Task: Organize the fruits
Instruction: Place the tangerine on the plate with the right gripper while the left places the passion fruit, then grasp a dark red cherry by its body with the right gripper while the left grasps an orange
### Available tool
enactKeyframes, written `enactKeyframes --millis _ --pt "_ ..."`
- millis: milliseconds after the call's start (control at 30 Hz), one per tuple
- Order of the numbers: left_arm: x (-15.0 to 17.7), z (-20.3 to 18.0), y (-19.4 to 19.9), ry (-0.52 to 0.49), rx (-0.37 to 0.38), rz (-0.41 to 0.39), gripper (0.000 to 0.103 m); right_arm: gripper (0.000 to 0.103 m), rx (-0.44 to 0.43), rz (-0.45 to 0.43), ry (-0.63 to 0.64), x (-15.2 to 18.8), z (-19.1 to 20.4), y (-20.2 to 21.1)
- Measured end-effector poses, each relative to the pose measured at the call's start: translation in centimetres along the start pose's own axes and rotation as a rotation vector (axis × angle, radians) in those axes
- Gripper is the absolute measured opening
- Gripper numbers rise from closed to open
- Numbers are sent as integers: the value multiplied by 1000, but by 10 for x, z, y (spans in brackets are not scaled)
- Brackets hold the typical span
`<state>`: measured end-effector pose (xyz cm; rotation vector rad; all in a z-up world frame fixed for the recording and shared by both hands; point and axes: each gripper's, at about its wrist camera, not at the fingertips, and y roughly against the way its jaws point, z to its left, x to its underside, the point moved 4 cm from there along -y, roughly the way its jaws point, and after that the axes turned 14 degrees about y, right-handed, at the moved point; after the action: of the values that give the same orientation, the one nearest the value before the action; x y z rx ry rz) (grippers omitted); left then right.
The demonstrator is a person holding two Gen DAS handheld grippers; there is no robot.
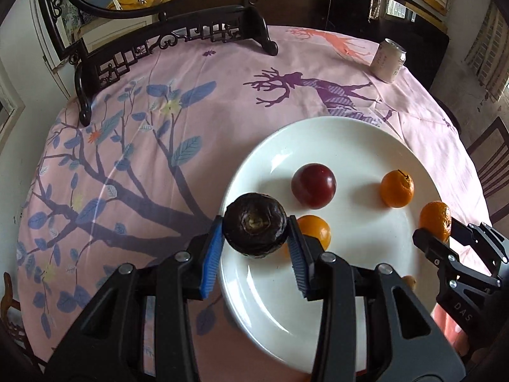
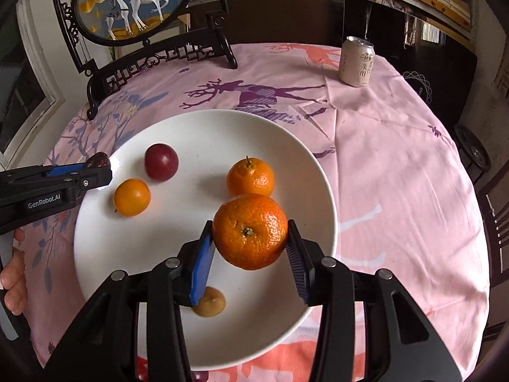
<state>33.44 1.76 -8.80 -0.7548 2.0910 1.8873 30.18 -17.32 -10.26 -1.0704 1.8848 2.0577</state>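
Note:
My left gripper (image 1: pixel 256 238) is shut on a dark, wrinkled brown fruit (image 1: pixel 254 230), held over the left rim of a white plate (image 1: pixel 334 146). On the plate lie a red plum (image 1: pixel 314 185), a small smooth orange (image 1: pixel 315 230) and a mandarin (image 1: pixel 397 188). My right gripper (image 2: pixel 249 238) is shut on a large mandarin (image 2: pixel 250 231) above the plate (image 2: pixel 191 133), near its right side. Under it lies a small tan fruit (image 2: pixel 210 302), partly hidden by a blue pad. The plum (image 2: pixel 161 162), small orange (image 2: pixel 132 197) and resting mandarin (image 2: pixel 250 176) show here too.
A pink printed cloth (image 2: pixel 397 191) covers the round table. A drink can (image 2: pixel 356 62) stands at the far right. A dark carved stand with a deer picture (image 2: pixel 133 6) sits at the back left. A wooden chair (image 1: pixel 490 159) is beside the table on the right.

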Motion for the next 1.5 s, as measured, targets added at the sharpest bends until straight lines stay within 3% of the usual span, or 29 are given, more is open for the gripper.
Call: enactKeyframes --millis 100,133,200,233,367,433,500,600,667,767,900,1200,1500 --pt "-3 -4 -9 -3 3 13 42 45 1 20 1 -4 -3 -14" --pt "-5 -5 -11 -1 4 9 54 45 -1 25 8 -5 -2 -17" --pt "-8 -5 -7 12 10 -6 67 61 31 37 27 -9 0 -20" --pt "-7 -6 0 12 19 -16 67 63 60 31 34 -10 0 -15" --pt "13 -3 49 -19 71 -89 68 64 79 -40 69 -5 5 28" --pt "37 3 77 -34 79 -126 79 64 65 -73 72 12 10 59" --pt "67 10 96 -53 65 -165 84 69 65 -88 68 39 16 85" --pt "110 24 105 -31 73 -168 84 77 69 -113 51 86 29 111" --pt "130 33 102 8 82 -143 84 77 70 -114 37 106 35 121" --pt "150 40 103 31 95 -118 84 77 107 -123 66 116 42 140" --pt "176 41 115 16 93 -135 84 94 168 -160 113 129 50 158" --pt "212 43 108 -43 69 -89 84 94 154 -61 117 163 63 114" --pt "219 53 93 -33 45 -49 84 94 147 -10 120 155 49 75"
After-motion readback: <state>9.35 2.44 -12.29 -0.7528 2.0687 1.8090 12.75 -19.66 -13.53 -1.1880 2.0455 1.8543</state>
